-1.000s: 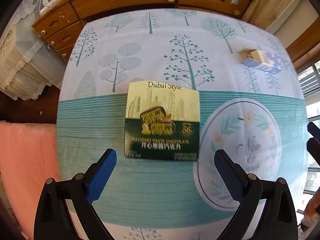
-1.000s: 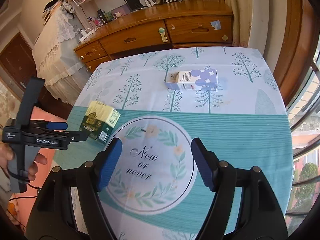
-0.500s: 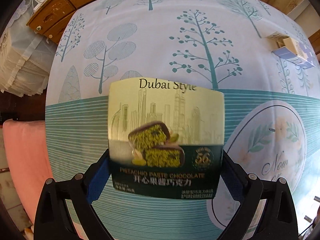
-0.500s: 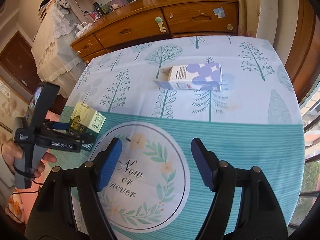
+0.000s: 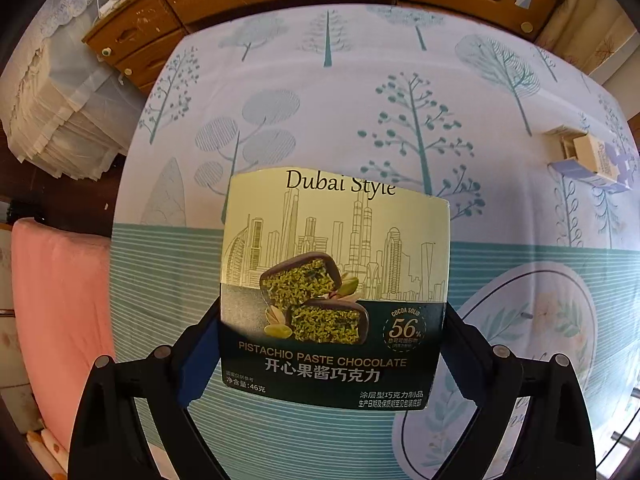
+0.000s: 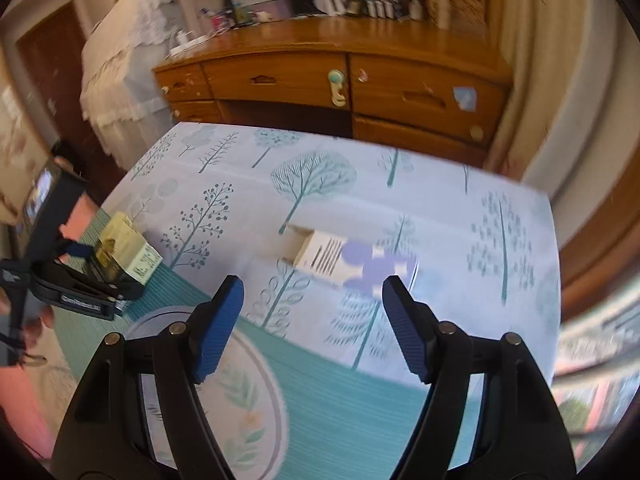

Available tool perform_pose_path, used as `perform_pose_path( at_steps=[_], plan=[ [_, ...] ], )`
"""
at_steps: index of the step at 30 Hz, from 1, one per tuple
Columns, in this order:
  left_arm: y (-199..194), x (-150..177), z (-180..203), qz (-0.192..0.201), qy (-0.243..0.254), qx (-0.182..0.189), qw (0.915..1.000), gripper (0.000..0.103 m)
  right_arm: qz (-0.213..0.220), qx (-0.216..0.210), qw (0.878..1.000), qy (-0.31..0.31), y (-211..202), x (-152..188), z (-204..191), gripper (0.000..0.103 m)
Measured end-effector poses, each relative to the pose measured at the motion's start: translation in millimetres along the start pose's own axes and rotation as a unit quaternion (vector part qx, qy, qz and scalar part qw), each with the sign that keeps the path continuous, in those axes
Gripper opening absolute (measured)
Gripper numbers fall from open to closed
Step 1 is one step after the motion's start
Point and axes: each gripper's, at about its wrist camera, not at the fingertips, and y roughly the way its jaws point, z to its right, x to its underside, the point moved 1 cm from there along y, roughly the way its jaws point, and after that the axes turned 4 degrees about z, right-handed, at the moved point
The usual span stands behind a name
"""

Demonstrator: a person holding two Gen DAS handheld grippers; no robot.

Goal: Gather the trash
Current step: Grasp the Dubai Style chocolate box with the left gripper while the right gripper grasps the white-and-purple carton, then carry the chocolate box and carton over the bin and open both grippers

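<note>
Left gripper (image 5: pixel 332 360) astride chocolate box (image 5: pixel 334 288), near-left on tablecloth (image 5: pixel 280 92); pads flank box sides, contact w/ them unclear, so can't tell if clamped. Squeeze evenly, lift straight. Right gripper (image 6: pixel 312 324) spread wide, empty, aimed at carton (image 6: pixel 352 262) lying mid-table.

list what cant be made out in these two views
- Left gripper pads: left wrist view, the chocolate box covers them, so contact is unclear.
- Carton print: right wrist view, motion blur.
- Carton in the left wrist view: far off near the right edge, too small to read.
</note>
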Motion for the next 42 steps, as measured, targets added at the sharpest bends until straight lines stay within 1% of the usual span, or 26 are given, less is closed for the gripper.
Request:
perform_pose_path(
  at_steps=[5, 9, 11, 13, 15, 16, 18, 19, 21, 22, 24, 27, 33, 38, 42],
  plan=[
    [-18, -4, 3, 0.013, -0.015, 0.012, 0.9997, 0.096, -0.035, -0.014, 0.996, -0.086, 31, -14, 6, 0.069],
    [-27, 0, 10, 0.017, -0.020, 0.015, 0.9996, 0.096, -0.064, -0.038, 0.982, -0.176, 51, -16, -2, 0.069],
    [-30, 3, 11, 0.019, -0.023, 0.015, 0.9995, 0.096, -0.076, -0.039, 0.974, -0.209, 60, -13, -7, 0.069],
    [-32, 9, 14, 0.021, -0.026, 0.016, 0.9993, 0.096, -0.092, -0.037, 0.968, -0.231, 71, -11, -9, 0.069],
    [-32, 8, 16, 0.023, -0.029, 0.018, 0.9991, 0.096, -0.107, -0.036, 0.965, -0.236, 81, -9, -8, 0.069],
    [-27, 5, 11, 0.025, -0.029, 0.019, 0.9991, 0.096, -0.117, -0.037, 0.964, -0.235, 85, -8, -7, 0.069],
    [-27, 6, 9, 0.028, -0.029, 0.016, 0.9991, 0.096, -0.125, -0.034, 0.965, -0.230, 90, -7, -4, 0.061],
    [-29, 7, 9, 0.030, -0.028, 0.015, 0.9991, 0.096, -0.127, -0.031, 0.965, -0.226, 92, -8, -3, 0.055],
    [-30, 8, 7, 0.032, -0.027, 0.015, 0.9990, 0.096, -0.126, -0.030, 0.967, -0.217, 91, -7, 1, 0.046],
    [-30, 8, 7, 0.033, -0.028, 0.015, 0.9990, 0.096, -0.125, -0.030, 0.969, -0.212, 90, -7, 2, 0.035],
    [-33, 11, 6, 0.035, -0.029, 0.017, 0.9988, 0.096, -0.125, -0.020, 0.972, -0.200, 87, -6, 4, 0.035],
    [-40, 16, 7, 0.039, -0.029, 0.021, 0.9986, 0.096, -0.116, -0.025, 0.977, -0.176, 76, -7, 4, 0.034],
    [-64, 35, 8, 0.055, -0.025, 0.030, 0.9977, 0.096, -0.093, -0.052, 0.990, -0.089, 36, -4, -4, 0.034],
    [-88, 69, 3, 0.066, -0.026, 0.045, 0.9964, 0.096, -0.080, -0.069, 0.994, -0.027, -7, 14, -30, 0.034],
    [-113, 113, -6, 0.079, -0.025, 0.062, 0.9946, 0.096, -0.071, -0.080, 0.994, 0.018, -49, 40, -62, 0.034]
  ],
)
